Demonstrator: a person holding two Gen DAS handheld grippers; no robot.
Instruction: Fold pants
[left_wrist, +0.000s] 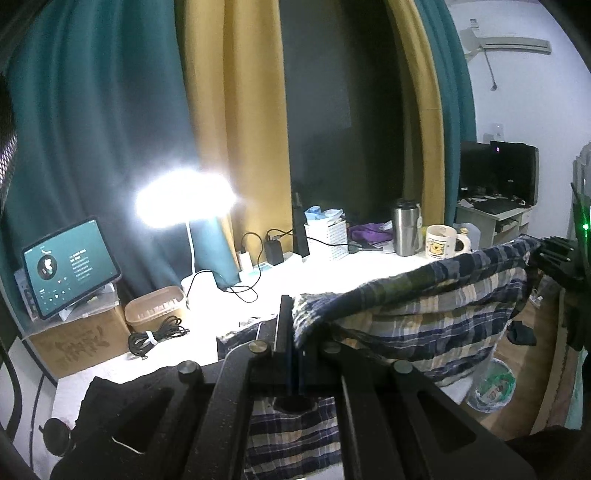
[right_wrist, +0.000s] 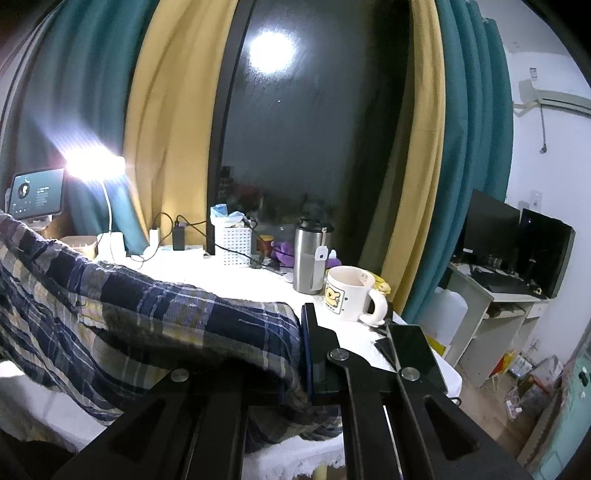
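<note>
My left tongs (left_wrist: 293, 332) showing matt black plastic, dull metal rivet heads. Right tongs (right_wrist: 308, 339) looking same. Pants (left_wrist: 424, 306) hanging as woven plaid cloth, crinkled, soft, matt. Table cover (left_wrist: 306, 277) looking white, nubbly, cloth-like. Tumbler (right_wrist: 308, 258) gleaming as brushed steel, paper tag dangling. Mug (right_wrist: 349, 293) shining as glazed ceramic. Cardboard box (left_wrist: 77, 341) sitting rough, brown. Tablet (left_wrist: 70, 267) screen glowing glossy. Curtains (left_wrist: 229, 122) draping as matt fabric. White basket (right_wrist: 236, 245) looking perforated plastic.
</note>
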